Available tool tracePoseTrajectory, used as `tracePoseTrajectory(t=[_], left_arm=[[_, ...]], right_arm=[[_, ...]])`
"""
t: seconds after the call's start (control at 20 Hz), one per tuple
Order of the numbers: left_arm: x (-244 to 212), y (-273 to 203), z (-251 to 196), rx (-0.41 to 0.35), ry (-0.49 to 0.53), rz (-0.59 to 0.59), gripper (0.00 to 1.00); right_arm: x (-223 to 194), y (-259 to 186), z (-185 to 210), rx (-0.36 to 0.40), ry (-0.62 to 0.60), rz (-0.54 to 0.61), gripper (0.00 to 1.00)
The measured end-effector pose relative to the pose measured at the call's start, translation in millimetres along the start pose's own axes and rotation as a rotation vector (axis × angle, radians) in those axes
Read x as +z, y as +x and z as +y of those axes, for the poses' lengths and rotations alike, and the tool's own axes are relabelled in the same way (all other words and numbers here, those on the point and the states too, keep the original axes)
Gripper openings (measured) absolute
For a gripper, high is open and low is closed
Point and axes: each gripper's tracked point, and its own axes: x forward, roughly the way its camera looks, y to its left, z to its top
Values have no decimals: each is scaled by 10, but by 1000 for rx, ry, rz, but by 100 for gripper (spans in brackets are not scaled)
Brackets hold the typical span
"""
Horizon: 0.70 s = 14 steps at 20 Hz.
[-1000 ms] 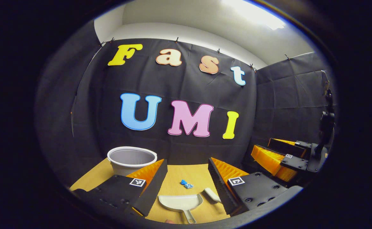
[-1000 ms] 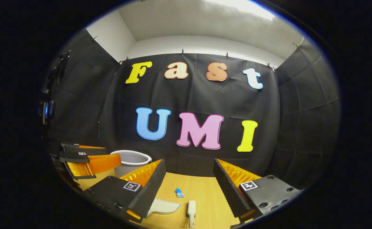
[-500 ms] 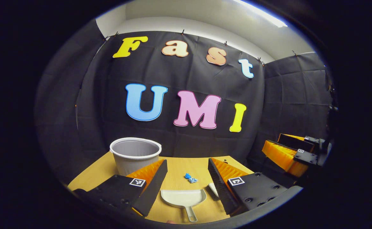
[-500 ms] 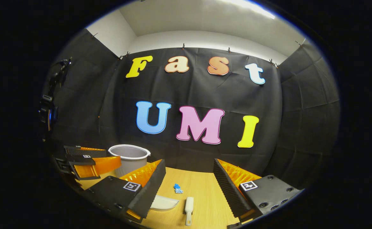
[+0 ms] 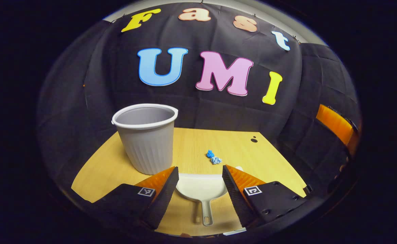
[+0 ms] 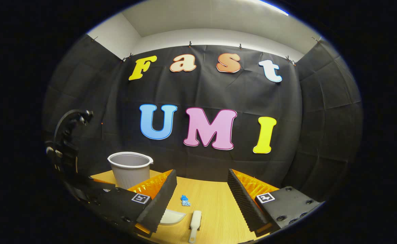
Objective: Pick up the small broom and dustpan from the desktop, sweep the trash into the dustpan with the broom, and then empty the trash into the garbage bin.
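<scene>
Hovering wide-open, left gripper (image 5: pixel 198 176) w/ dustpan (image 5: pixel 201 188) between fingers.

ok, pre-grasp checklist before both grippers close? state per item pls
1. Left gripper open: ok, fingers spread wide.
2. Dustpan lined up with the left gripper: ok, pan lies between the fingers, handle toward the camera.
3. Left fingers touching the dustpan: cannot tell.
4. Right gripper open: ok.
5. Broom lined up with the right gripper: ok, it lies flat on the desk between the fingers, left of centre, not yet gripped.
6. Trash loose and bin upright: ok, blue scrap beyond the dustpan, bin to its left.
</scene>
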Motion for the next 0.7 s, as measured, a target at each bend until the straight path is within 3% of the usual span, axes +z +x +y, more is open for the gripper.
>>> tracePoseTrajectory(t=[0.15, 0.35, 0.5, 0.7], left_arm=[[-545, 244, -83, -22, -68, 237, 79], [-958, 554, -51, 26, -136, 373, 80], [-1191, 732, -141, 17, -145, 505, 80], [-1330, 1030, -158, 94, -148, 653, 80]], right_arm=[[-180, 33, -83, 26, 45, 26, 97], [-399, 56, -263, 47, 60, 57, 97], [-564, 17, -273, 91, 103, 91, 97], [-767, -23, -224, 165, 120, 134, 97]])
